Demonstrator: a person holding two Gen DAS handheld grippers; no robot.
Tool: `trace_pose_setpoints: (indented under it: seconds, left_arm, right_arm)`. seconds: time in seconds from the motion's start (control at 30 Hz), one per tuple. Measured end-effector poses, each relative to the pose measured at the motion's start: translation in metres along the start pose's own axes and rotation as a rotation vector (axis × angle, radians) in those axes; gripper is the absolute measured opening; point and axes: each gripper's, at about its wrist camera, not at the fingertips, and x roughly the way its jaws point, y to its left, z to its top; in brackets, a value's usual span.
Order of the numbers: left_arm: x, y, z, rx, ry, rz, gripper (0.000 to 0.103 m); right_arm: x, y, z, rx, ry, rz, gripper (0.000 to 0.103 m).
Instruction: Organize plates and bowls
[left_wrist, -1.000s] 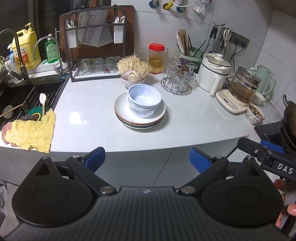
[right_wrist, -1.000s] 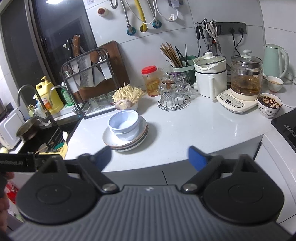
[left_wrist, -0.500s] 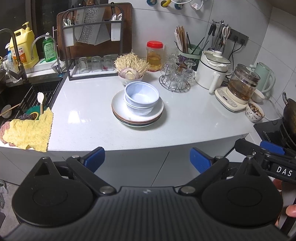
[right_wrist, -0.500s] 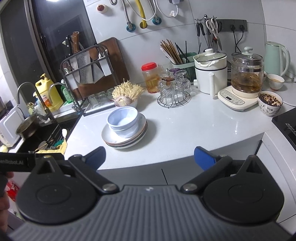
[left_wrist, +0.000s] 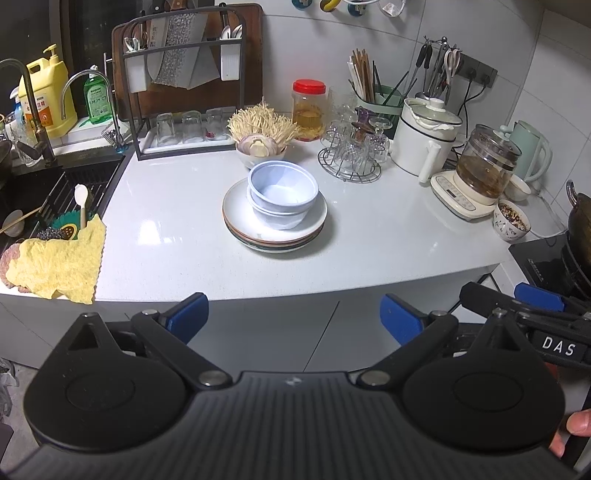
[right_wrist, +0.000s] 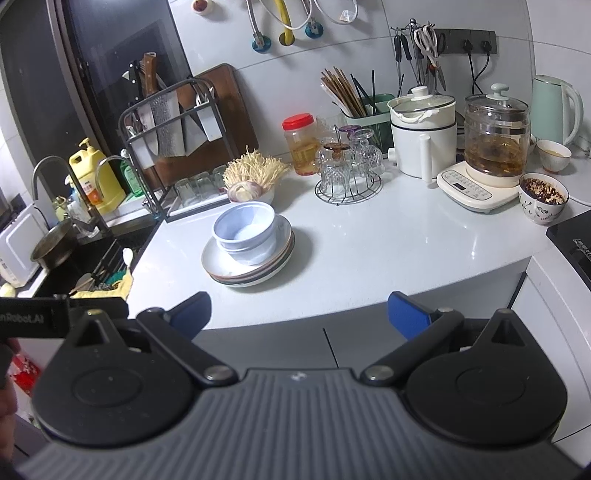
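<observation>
1. My left tongs (left_wrist: 293, 319) are spread wide with nothing between them, hanging off the near edge of the surface (left_wrist: 369, 236).
2. My right tongs (right_wrist: 299, 317) have just been opening and now gape wide, empty too.
3. The bowls (left_wrist: 282, 194), nested, sit on the plates (left_wrist: 275, 225) stacked mid-surface, well apart from both tongs.
4. A yellow cloth (left_wrist: 61, 266) drapes the near left edge.

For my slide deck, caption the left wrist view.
Open left tongs face nested blue bowls stacked on plates on the white counter.
</observation>
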Motion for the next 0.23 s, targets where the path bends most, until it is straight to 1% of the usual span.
trace_pose_setpoints:
  seconds: [0.23]
  left_arm:
    - [0.0021,0.0003,-0.0016,-0.003,0.009,-0.015,0.101]
  right_arm:
    - [0.0002,0.0025,-0.0004,-0.016,0.002,-0.006,0.103]
